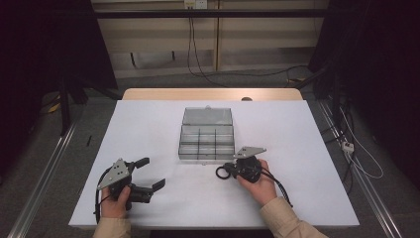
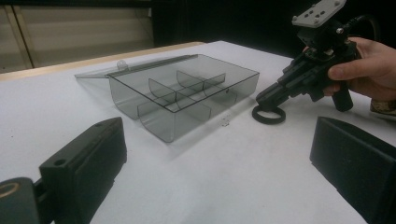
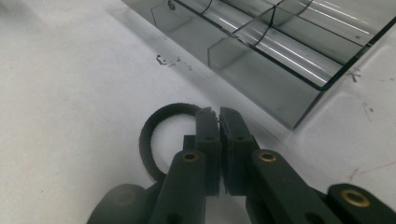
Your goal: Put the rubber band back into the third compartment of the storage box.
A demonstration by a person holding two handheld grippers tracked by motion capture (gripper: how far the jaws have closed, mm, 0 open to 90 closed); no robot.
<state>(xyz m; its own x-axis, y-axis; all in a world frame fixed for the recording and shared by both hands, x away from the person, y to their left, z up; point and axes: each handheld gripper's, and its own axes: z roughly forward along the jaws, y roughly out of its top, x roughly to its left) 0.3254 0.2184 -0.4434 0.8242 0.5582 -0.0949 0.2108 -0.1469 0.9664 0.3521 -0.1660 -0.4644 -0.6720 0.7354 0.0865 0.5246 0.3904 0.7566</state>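
A black rubber ring lies on the white table just in front of the clear compartment box. My right gripper points left at it, and in the right gripper view the right gripper is shut with the ring's right rim pinched between the pads. The left gripper view shows the ring resting flat on the table under that gripper's tips. My left gripper sits at the front left of the table, its jaws wide open with nothing between them.
The box is smoky clear plastic with several dividers, and its lid lies open flat behind it. The white tabletop stretches around it. A wooden edge runs along the far side.
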